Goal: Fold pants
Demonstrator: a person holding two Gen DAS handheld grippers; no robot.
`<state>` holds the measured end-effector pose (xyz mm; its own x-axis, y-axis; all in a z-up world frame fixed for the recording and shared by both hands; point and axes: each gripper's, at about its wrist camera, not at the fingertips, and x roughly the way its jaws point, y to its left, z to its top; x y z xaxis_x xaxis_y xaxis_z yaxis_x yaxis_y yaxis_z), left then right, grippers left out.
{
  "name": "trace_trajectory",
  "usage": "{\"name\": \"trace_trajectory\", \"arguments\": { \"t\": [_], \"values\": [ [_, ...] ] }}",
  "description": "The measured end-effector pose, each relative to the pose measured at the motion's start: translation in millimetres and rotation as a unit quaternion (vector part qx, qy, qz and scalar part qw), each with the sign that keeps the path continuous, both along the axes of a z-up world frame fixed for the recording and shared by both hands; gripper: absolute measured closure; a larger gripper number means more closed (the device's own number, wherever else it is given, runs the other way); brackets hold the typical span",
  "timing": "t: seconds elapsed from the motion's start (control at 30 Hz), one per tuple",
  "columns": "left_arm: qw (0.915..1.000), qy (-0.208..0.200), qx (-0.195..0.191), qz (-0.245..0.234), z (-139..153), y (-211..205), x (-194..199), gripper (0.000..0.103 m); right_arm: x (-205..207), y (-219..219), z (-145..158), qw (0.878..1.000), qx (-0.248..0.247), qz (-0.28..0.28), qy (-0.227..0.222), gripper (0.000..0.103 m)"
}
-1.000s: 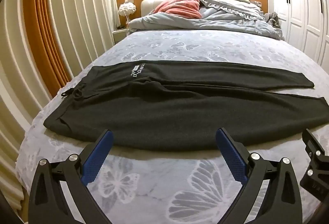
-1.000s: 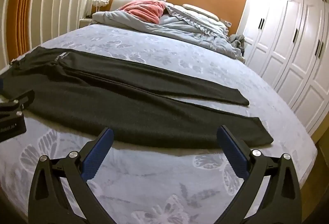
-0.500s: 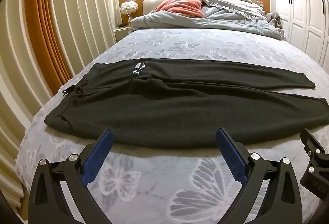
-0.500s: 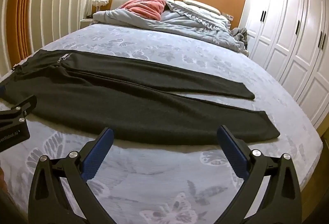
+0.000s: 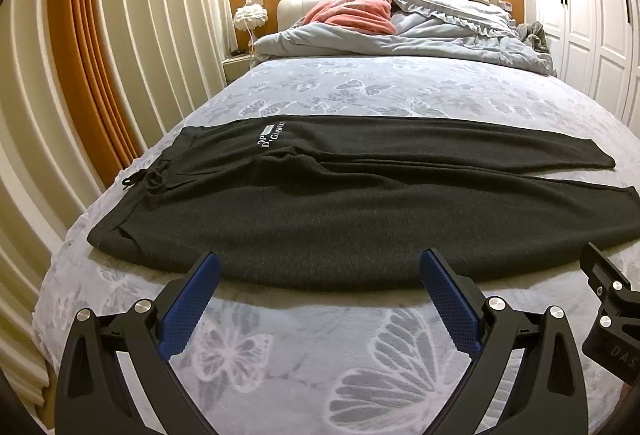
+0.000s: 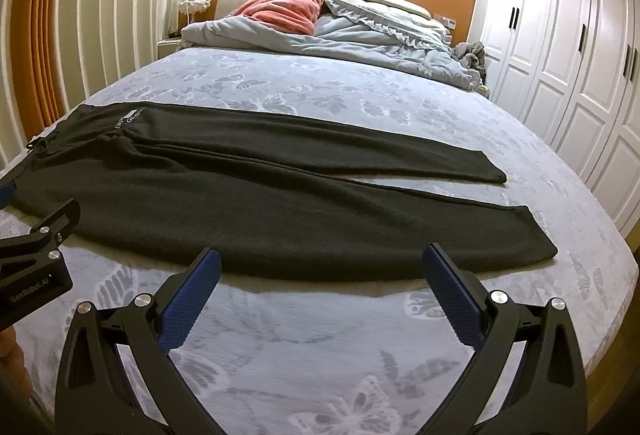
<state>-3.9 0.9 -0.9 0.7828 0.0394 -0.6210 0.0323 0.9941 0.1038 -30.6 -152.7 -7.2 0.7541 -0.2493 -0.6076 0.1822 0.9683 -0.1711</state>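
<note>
The pants lie flat and unfolded across the bed, just ahead of both tongs. The left tongs and right tongs gape wide, holding nothing. Every fold remains undone.

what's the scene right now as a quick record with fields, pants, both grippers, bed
pants: dark grey pants spread flat across the bed, unfolded, waistband to the left, both legs running right
drawstring: black drawstring lying loose at the waistband
left gripper: left gripper open, empty, at the near edge of the pants
right gripper: right gripper open, empty, at the near edge toward the cuffs
bed: butterfly-print sheet; grey duvet and pink blanket bunched at the headboard
</note>
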Motion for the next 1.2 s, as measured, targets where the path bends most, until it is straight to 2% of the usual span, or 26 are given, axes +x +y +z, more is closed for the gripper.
{"name": "trace_trajectory", "arguments": {
  "t": [1.2],
  "values": [
    [1.0, -0.001, 0.005, -0.001, -1.1, -1.8, -0.8, 0.006, 0.0, -0.7, 0.8, 1.0, 0.001, -0.001, 0.0, 0.005]
  ]
}}
